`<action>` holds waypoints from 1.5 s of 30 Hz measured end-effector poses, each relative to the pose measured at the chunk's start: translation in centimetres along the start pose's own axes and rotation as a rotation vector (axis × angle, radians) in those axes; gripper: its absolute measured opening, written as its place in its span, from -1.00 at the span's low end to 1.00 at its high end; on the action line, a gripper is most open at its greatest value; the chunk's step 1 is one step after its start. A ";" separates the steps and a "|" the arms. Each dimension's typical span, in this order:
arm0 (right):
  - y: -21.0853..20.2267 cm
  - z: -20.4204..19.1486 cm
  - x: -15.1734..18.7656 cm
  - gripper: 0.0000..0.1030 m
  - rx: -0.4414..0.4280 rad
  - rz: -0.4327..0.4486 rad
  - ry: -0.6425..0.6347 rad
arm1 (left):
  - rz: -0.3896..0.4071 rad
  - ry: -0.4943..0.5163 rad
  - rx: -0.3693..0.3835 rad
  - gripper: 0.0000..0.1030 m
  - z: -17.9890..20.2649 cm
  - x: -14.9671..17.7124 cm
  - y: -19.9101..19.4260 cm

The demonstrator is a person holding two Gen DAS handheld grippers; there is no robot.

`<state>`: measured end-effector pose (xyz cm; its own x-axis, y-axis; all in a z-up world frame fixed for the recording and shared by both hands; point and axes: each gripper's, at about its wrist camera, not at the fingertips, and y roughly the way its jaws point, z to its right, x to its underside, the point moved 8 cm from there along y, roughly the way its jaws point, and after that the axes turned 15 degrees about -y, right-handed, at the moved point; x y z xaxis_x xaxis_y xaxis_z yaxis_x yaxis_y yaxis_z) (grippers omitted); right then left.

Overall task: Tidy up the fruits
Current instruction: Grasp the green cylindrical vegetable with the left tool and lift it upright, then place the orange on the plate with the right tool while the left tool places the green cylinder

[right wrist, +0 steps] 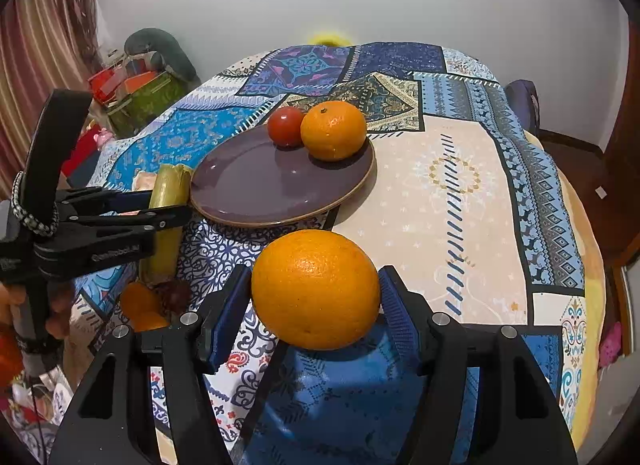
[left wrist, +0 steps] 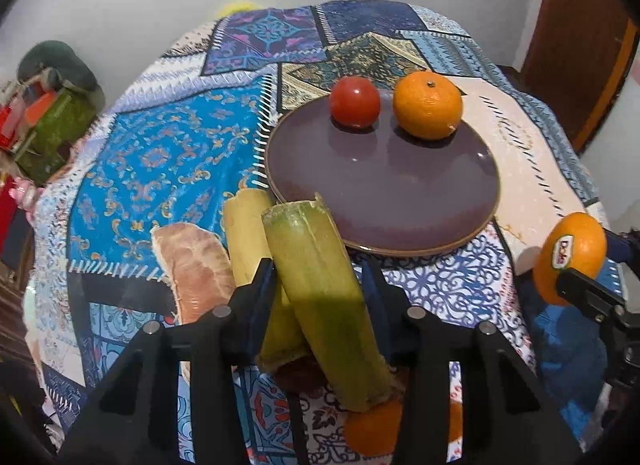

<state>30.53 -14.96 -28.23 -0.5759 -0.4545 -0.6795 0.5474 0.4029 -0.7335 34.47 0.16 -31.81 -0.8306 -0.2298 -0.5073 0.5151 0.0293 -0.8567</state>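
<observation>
A purple plate (left wrist: 400, 201) holds a red tomato (left wrist: 354, 101) and a mandarin (left wrist: 427, 104); the plate also shows in the right wrist view (right wrist: 256, 189) with the tomato (right wrist: 285, 125) and mandarin (right wrist: 333, 129). My left gripper (left wrist: 320, 285) is shut on a green sugarcane stick (left wrist: 320, 265), lifted near the plate's front edge. A second cane piece (left wrist: 250, 233) lies beside it. My right gripper (right wrist: 316, 301) is shut on a large orange (right wrist: 316, 289), held above the cloth; it shows at the right of the left wrist view (left wrist: 572, 257).
A pomelo wedge (left wrist: 192, 265) lies left of the cane. More oranges (left wrist: 374, 425) and a dark fruit (right wrist: 174, 297) lie under the left gripper. The patterned cloth (right wrist: 460, 205) covers the table. Boxes (right wrist: 140, 97) stand at the far left; a wooden door (left wrist: 580, 45) stands right.
</observation>
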 end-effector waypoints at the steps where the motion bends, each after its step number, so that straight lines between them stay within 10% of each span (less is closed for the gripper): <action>1: -0.1 0.0 0.0 0.19 0.001 0.003 0.000 | -0.001 -0.005 0.011 -0.20 -0.1 -0.1 -0.2; 24: -1.2 0.3 -4.5 0.19 0.060 0.081 -0.013 | 0.166 0.009 0.184 -0.31 1.5 -3.3 -9.4; 45: 3.4 1.2 -6.7 0.19 0.050 0.079 -0.028 | 0.097 0.051 0.276 -0.30 4.6 -5.7 -4.8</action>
<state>36.99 -11.48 -26.16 -0.5128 -0.4450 -0.7342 0.6204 0.3990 -0.6751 37.66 -3.18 -24.34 -0.7809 -0.1895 -0.5952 0.6245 -0.2183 -0.7499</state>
